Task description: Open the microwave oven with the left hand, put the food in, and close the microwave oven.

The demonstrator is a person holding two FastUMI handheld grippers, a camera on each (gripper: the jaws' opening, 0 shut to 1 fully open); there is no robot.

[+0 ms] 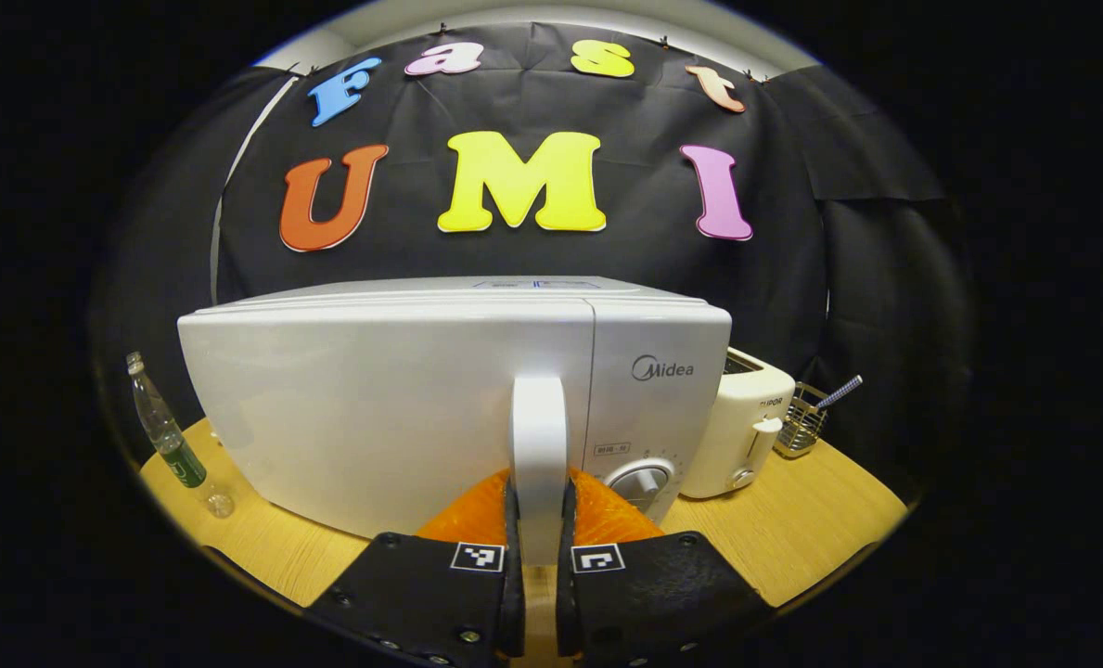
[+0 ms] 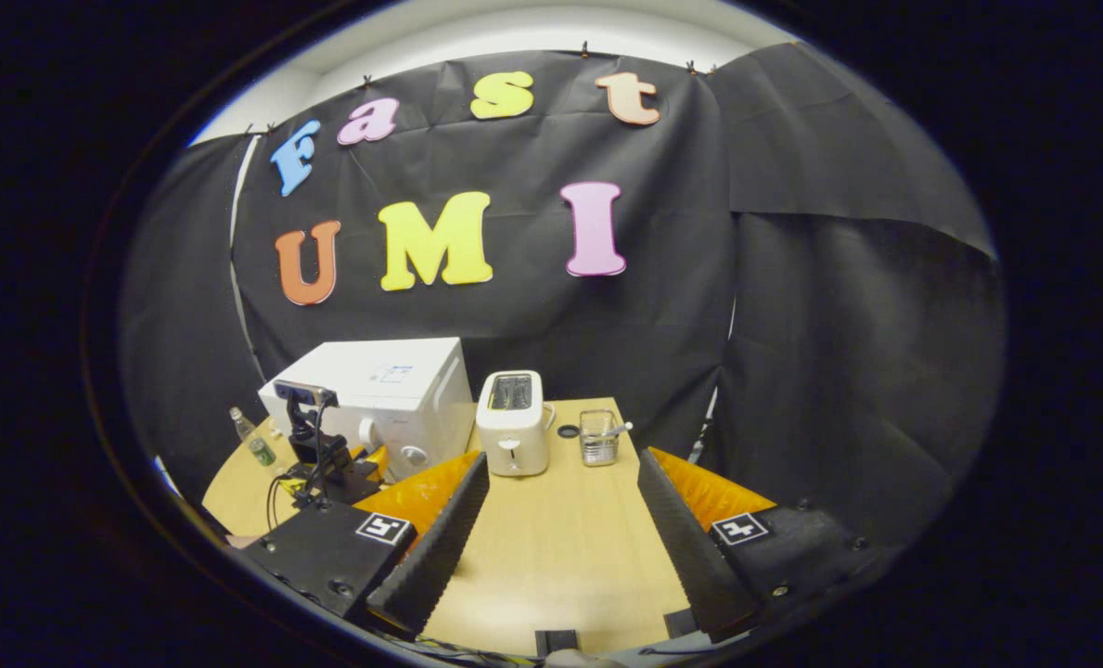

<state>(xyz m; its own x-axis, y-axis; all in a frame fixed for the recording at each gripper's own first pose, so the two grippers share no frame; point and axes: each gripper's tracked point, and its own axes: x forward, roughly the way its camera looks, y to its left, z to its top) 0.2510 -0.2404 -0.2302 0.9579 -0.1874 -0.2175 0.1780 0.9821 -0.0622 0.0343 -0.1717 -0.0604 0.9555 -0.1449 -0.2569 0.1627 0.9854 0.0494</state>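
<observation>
Evidently opening step: left tongs [image 1: 539, 557] pinch microwave [image 1: 403, 408] door handle [image 1: 539, 455] on worktop [image 1: 811, 520], right tongs [image 2: 560, 520] gape empty; next, swing door outward; food unseen

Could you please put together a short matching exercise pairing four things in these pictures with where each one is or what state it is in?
Things:
1. microwave door handle
2. toaster
3. plastic bottle
4. right gripper

Places or states:
A. stands on the table at the microwave's left, in the left gripper view
B. jaws spread wide over bare table
C. clamped between the left gripper's jaws
D. stands between the microwave and the wire basket

Pairs: 1-C, 2-D, 3-A, 4-B
</observation>
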